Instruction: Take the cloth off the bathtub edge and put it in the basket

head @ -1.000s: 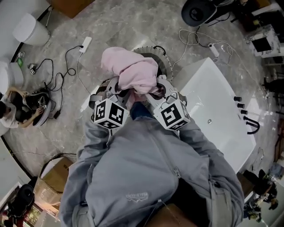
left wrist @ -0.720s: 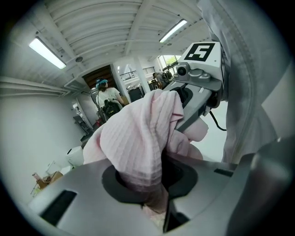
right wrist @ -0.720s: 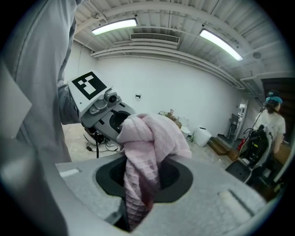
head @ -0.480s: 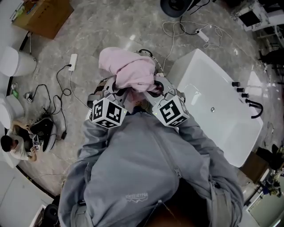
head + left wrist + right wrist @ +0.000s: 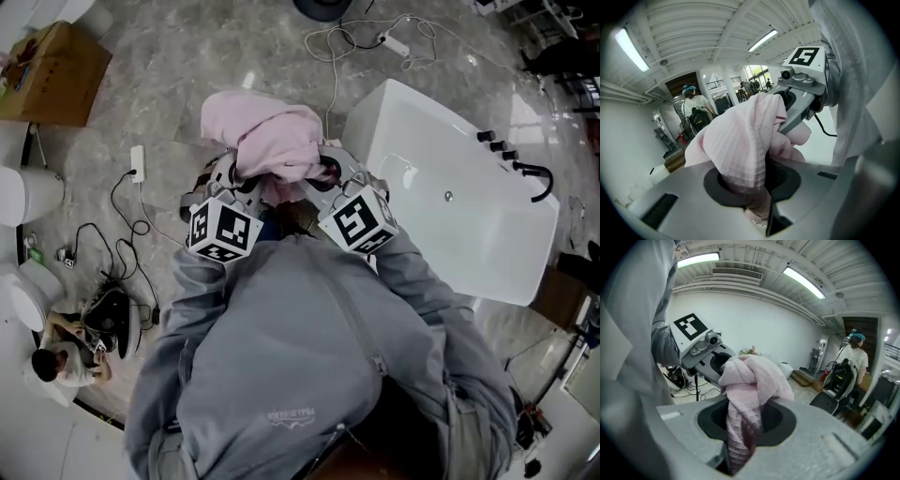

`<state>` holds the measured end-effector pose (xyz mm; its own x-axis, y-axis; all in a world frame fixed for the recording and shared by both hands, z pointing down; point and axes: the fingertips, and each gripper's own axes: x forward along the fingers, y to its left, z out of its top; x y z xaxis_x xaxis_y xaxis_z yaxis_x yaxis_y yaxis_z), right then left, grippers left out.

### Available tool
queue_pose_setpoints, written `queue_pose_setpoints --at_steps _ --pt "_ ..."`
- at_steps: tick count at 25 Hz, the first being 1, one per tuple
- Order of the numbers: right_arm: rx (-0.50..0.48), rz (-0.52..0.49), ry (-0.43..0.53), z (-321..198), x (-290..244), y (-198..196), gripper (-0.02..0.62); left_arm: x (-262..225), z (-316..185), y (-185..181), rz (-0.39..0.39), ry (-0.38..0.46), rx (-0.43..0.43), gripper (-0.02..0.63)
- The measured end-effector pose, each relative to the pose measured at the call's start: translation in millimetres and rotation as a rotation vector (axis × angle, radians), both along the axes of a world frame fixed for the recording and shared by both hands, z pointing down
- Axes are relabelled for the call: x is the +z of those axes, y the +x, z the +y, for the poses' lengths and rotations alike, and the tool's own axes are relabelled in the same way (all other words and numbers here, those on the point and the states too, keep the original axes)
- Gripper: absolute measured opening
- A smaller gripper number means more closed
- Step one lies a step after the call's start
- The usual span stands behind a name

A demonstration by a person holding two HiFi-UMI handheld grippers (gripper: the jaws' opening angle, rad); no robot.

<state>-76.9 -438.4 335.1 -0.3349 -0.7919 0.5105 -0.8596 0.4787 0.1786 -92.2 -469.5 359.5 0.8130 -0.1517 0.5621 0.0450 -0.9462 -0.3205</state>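
Head view, L to R: cardboard box (image 5: pixel 52 70) top left on the marble floor (image 5: pixel 187 56), then a white power strip (image 5: pixel 137 161) w/ a black cable (image 5: pixel 122 202) trailing below it. Centre: left gripper (image 5: pixel 239 187) and right gripper (image 5: pixel 323 183) side by side, marker cubes (image 5: pixel 223 230) nearest the wearer's grey sleeves (image 5: pixel 202 281). Both noses are buried under a pink cloth (image 5: pixel 267 141), bunched in a heap over them. The cloth is clear of the white bathtub (image 5: pixel 469 225) at right, held up btwn the two tools over the floor, just left of the tub's near corner. Black taps (image 5: pixel 497 145) sit on the tub's far rim.

Left gripper view: left gripper (image 5: pixel 757 211) has its jaws almost together, clamped on a fold of the cloth (image 5: pixel 740 145). The fabric is squeezed thin in the slot and billows out above it. Right gripper (image 5: pixel 801 79) shows beyond, upper right, nose in the same bundle.

Right gripper view: left gripper (image 5: pixel 701 348) sits at left behind the bundle, touching it. Right gripper (image 5: pixel 740 446) has a narrow gap too, pinching a twisted rope of the cloth (image 5: pixel 750 380), w/ the rest balled above the jaws.
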Motion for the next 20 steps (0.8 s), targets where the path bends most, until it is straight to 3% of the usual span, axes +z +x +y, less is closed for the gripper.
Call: queue_pose_setpoints --at_steps 5,12,20 --pt "0.091 -0.012 0.006 -12.1 -4.3 9.5 0.094 -7.0 -13.8 8.1 0.030 -0.013 0.066 0.081" --pt "0.223 -0.077 0.002 -20.1 2.4 25.2 0.094 -7.5 -30.0 16.0 0.079 -0.102 0.109 0.081" --pt "0.274 -0.107 -0.069 -19.4 22.8 29.8 0.094 3.6 -37.0 12.4 0.054 -0.141 0.142 0.081"
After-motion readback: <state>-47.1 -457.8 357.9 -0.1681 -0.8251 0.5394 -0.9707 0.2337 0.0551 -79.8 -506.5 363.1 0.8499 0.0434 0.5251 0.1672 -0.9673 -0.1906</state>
